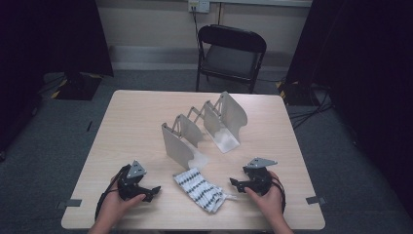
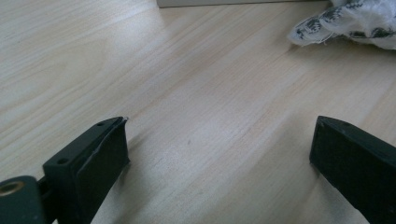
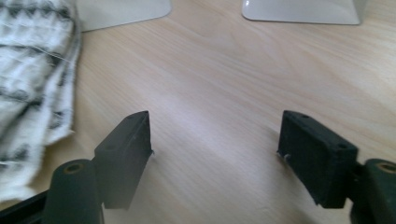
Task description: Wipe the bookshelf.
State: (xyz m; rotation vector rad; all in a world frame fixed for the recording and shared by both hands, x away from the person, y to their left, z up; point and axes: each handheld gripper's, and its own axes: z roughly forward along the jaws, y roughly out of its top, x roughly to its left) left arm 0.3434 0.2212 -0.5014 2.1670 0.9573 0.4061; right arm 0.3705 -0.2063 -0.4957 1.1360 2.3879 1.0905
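I read the folded black-and-white patterned cloth [image 1: 200,190] as the thing in hand; it lies on the wooden table [image 1: 136,122] just in front of the nearer end plate of the folding metal rack [image 1: 202,129], touching nothing but the tabletop. Its long axis runs diagonally, from the rack end down toward my right hand.

My right gripper [image 1: 235,183] sits just beside the cloth's lower right corner with its 2 jaws spread wide and nothing between them; in the right gripper view bare wood fills the gap and the cloth [image 3: 32,79] lies off to the side. My left gripper [image 1: 155,191] rests on the far side of the cloth from it, near but a little more apart, jaws also wide and empty, with the cloth's edge [image 2: 348,23] ahead and off to one side.

So the right hand is the nearer one, and I judge that any pickup would start from that corner.
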